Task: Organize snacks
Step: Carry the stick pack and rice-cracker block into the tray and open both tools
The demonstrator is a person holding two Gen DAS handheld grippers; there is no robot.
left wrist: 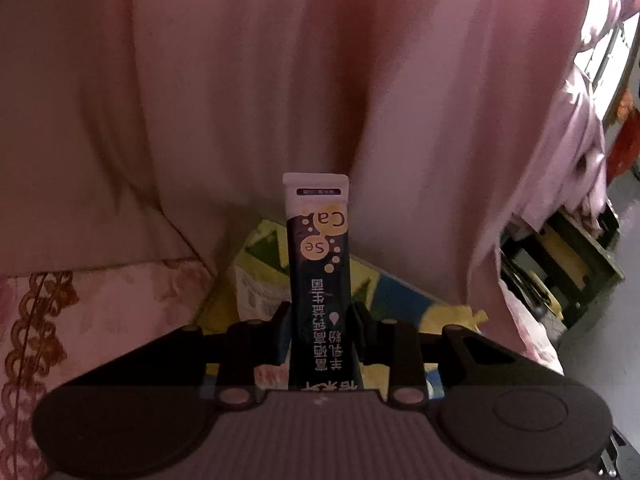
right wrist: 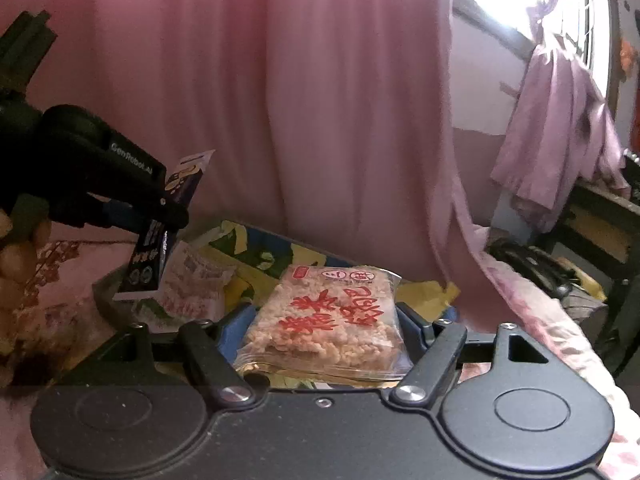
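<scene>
Left wrist view showed a slim dark stick sachet (left wrist: 319, 276), glossy film with yellow bubbles marked "Ca" and "Se" and a white crimped top, standing upright between the fingers of the left gripper (left wrist: 319, 332). Its jaws were drawn in tight on the sachet's lower half. Behind it hung a pink curtain (left wrist: 240, 80) in soft vertical folds, and below lay a yellow, blue and green patterned sheet (left wrist: 384, 292).

Seen from the right wrist, the right gripper (right wrist: 326, 320) stood fairly wide, its blue-padded fingers (right wrist: 234, 326) on either side of a clear plastic pack of puffed-rice cake (right wrist: 330, 316), a lumpy pale slab printed with red characters. The pads appeared to press its sides, with the pack lying over the patterned sheet. A second, crinkled clear snack pack (right wrist: 196, 280) lay to its left on the sheet.

At the left edge of that view the other gripper reached in, angled downward, with a person's fingers (right wrist: 18, 256) around its handle, carrying the sachet tilted in the air above the crinkled pack.
</scene>
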